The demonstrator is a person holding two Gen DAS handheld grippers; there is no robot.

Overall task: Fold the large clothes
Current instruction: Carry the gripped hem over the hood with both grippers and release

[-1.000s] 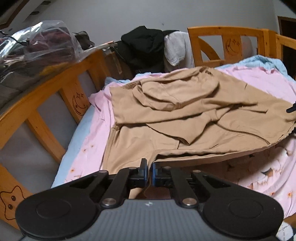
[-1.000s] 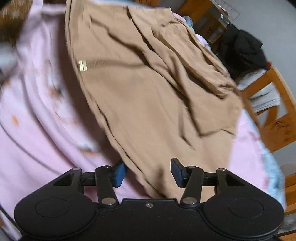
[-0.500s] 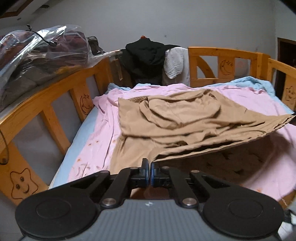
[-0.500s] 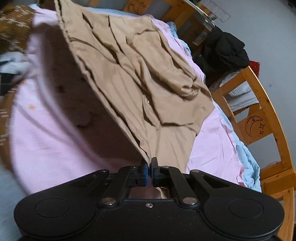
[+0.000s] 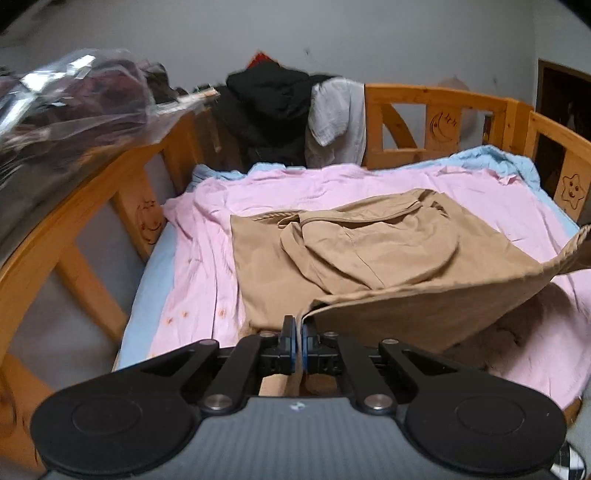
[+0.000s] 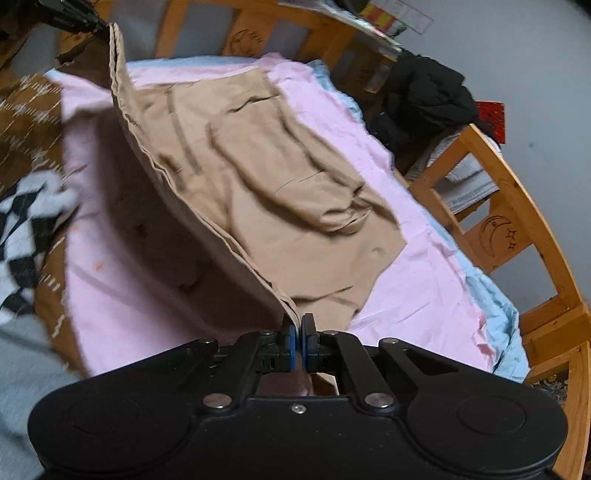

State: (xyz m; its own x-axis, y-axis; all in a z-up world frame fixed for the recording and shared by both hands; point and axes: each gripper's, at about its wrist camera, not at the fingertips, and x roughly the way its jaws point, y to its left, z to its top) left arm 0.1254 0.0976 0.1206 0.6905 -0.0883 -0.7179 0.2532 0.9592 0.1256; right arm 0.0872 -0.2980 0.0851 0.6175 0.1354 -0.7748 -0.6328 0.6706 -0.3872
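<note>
A large tan jacket (image 5: 373, 254) lies on the pink sheet (image 5: 207, 236) of a wooden bed. Its near hem is lifted off the sheet and stretched between both grippers. My left gripper (image 5: 298, 325) is shut on one corner of the hem. My right gripper (image 6: 298, 325) is shut on the other corner; the jacket (image 6: 266, 173) runs away from it toward the far corner, where the left gripper's black body (image 6: 70, 16) shows at the top left. The far part of the jacket rests flat with the hood folded on top.
Orange wooden rails (image 5: 436, 118) surround the bed. Black and grey clothes (image 5: 273, 110) hang over the far corner. A clear plastic bag of clothes (image 5: 62, 107) sits on the left rail. A brown and checkered blanket (image 6: 26, 177) lies at the near edge in the right wrist view.
The right gripper shut on the hem after standing open around it. Both grippers have lifted the near hem higher and pulled it taut, and the jacket has shifted on the sheet.
</note>
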